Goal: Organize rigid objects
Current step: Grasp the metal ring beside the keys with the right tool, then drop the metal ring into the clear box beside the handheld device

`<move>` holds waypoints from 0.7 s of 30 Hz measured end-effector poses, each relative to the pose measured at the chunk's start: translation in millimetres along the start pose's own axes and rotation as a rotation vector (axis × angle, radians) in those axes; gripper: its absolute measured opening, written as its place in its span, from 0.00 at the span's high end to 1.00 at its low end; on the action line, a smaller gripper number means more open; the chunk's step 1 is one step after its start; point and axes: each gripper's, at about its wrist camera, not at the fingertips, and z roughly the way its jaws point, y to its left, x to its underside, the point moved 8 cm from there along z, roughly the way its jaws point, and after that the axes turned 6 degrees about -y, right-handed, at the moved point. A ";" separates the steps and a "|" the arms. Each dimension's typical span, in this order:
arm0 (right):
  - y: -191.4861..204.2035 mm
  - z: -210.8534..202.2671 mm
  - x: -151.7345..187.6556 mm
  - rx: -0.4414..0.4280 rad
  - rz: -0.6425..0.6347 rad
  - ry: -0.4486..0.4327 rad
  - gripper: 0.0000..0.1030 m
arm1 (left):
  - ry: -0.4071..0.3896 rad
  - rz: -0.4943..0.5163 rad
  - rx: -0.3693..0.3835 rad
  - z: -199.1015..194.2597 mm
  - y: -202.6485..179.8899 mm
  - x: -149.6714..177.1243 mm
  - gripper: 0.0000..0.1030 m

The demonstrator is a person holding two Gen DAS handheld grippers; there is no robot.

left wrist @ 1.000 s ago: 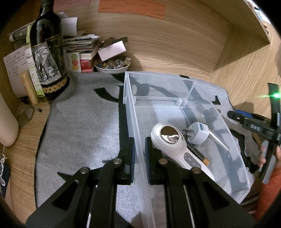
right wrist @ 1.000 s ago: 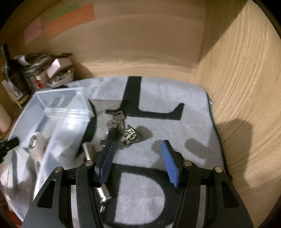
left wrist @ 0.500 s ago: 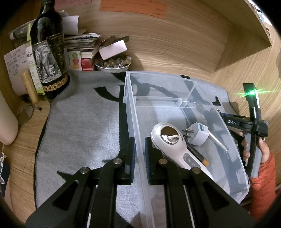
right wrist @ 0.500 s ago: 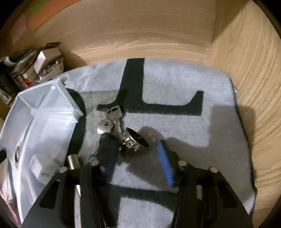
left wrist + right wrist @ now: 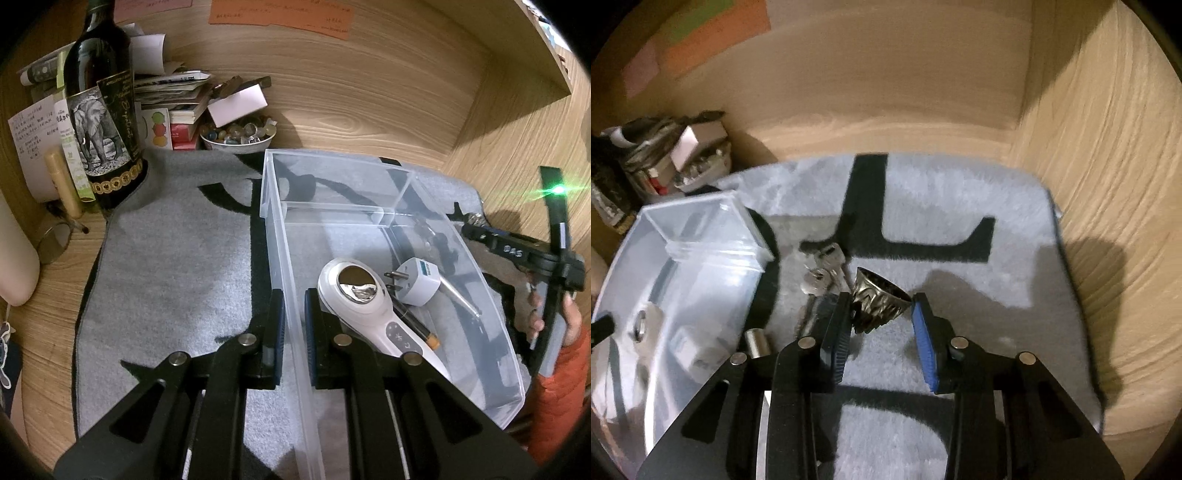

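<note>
My left gripper (image 5: 293,325) is shut on the near left wall of the clear plastic bin (image 5: 284,266), one finger inside and one outside. In the bin lie a white handheld device (image 5: 360,299), a white plug adapter (image 5: 419,282) and a thin metal tool (image 5: 458,299). My right gripper (image 5: 881,325) is open, its fingers on either side of a small patterned metal cup (image 5: 877,299) lying on its side on the grey mat (image 5: 960,295). A bunch of keys (image 5: 823,273) lies just left of the cup. A small metal cylinder (image 5: 757,341) stands beside the bin (image 5: 701,236).
A dark wine bottle (image 5: 101,122), stacked books and papers (image 5: 173,96) and a bowl of marbles (image 5: 238,134) stand at the back left. Wooden walls close in the back and the right side (image 5: 1108,184). The right gripper also shows at the bin's right (image 5: 517,254).
My right gripper has moved forward and down, and the metal cup now sits between its open fingers. The left gripper keeps its hold on the bin wall.
</note>
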 end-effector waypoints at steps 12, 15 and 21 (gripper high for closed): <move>40.5 -59.1 -20.6 -0.052 -0.102 -0.143 0.71 | -0.006 0.006 -0.002 -2.2 0.2 -1.3 0.91; 53.4 -68.9 -22.0 -0.082 -0.123 -0.167 0.71 | -0.008 0.006 -0.002 -3.4 -0.4 -1.6 0.91; 85.9 -82.5 -19.3 -0.139 -0.181 -0.189 0.71 | -0.009 0.007 -0.002 -3.5 -0.7 -1.4 0.91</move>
